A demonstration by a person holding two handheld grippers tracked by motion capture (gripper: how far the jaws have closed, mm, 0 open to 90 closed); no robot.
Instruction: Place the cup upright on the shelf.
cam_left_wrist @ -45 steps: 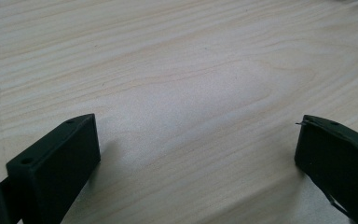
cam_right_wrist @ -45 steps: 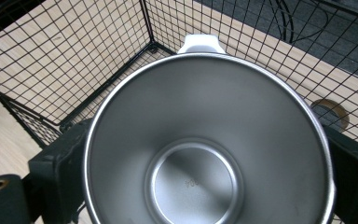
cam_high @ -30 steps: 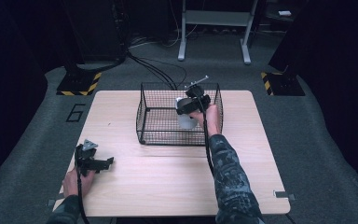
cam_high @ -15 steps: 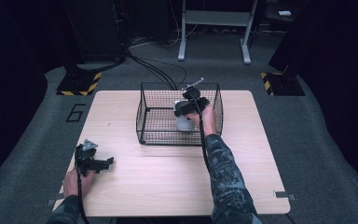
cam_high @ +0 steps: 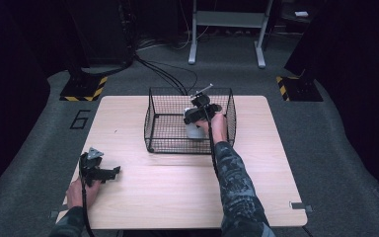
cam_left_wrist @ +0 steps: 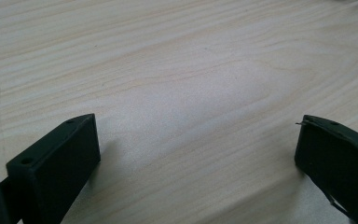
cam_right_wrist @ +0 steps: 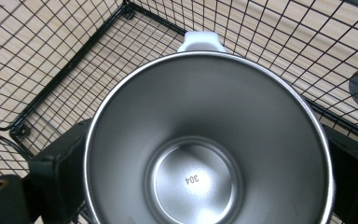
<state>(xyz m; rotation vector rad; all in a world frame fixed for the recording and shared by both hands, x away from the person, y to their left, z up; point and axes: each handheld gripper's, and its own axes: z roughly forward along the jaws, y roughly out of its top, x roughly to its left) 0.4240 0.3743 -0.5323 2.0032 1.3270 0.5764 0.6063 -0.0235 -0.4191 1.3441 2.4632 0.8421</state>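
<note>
The right gripper [cam_high: 195, 117] held a steel cup [cam_right_wrist: 205, 140] inside the wire basket [cam_high: 150, 118], its jaws pinching the cup's outer wall from both sides. The cup stood upright, mouth open to the camera, its white handle [cam_right_wrist: 201, 40] pointing toward a basket corner. From the high view, the cup [cam_high: 193, 129] sat in the basket's right half, near the front wall. Whether its base had reached the basket floor could not be judged. Delivery into the basket appeared almost complete; lowering, if needed, and release remained. The left gripper [cam_high: 101, 173] rested on the table [cam_high: 177, 187], well apart from the basket toward its front left, jaws spread, gripping nothing.
</note>
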